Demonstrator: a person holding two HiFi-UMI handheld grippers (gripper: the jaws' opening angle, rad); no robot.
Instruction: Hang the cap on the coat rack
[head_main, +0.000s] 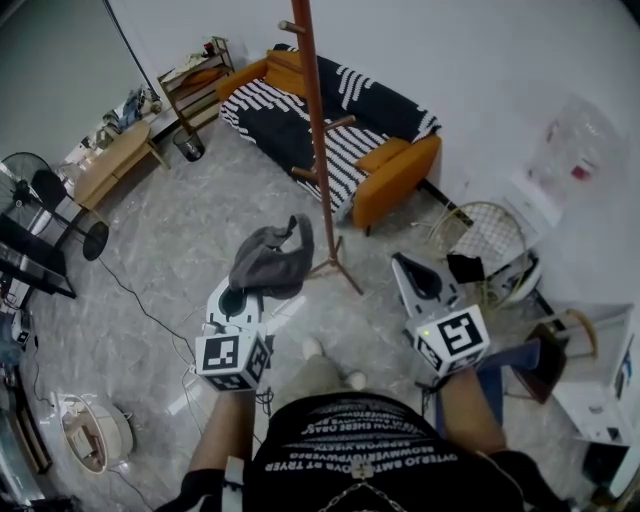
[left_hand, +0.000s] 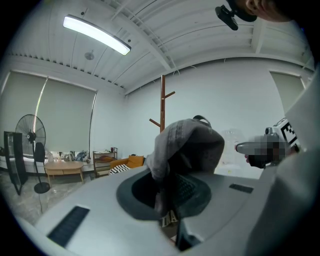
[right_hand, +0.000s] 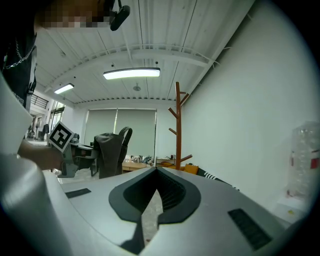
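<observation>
The jaws of the left gripper (left_hand: 167, 196) are seen pressed together on a fold of the grey cap (left_hand: 192, 145), which is bunched above them with its strap loop uppermost. The cap is held in the air in front of the person, well apart from the rack. The jaws of the right gripper (right_hand: 156, 192) are closed to a thin slit, and nothing is held between them. Ahead of both grippers the wooden coat rack (head_main: 318, 140) is found standing on the pale floor (head_main: 180, 240), in front of an orange and striped sofa (head_main: 345, 125); the pegs that can be seen are bare. With the cap gripped and raised, the first part of the task is judged done. The approach to the rack, the setting of the cap over a peg and the release are left to be done.
</observation>
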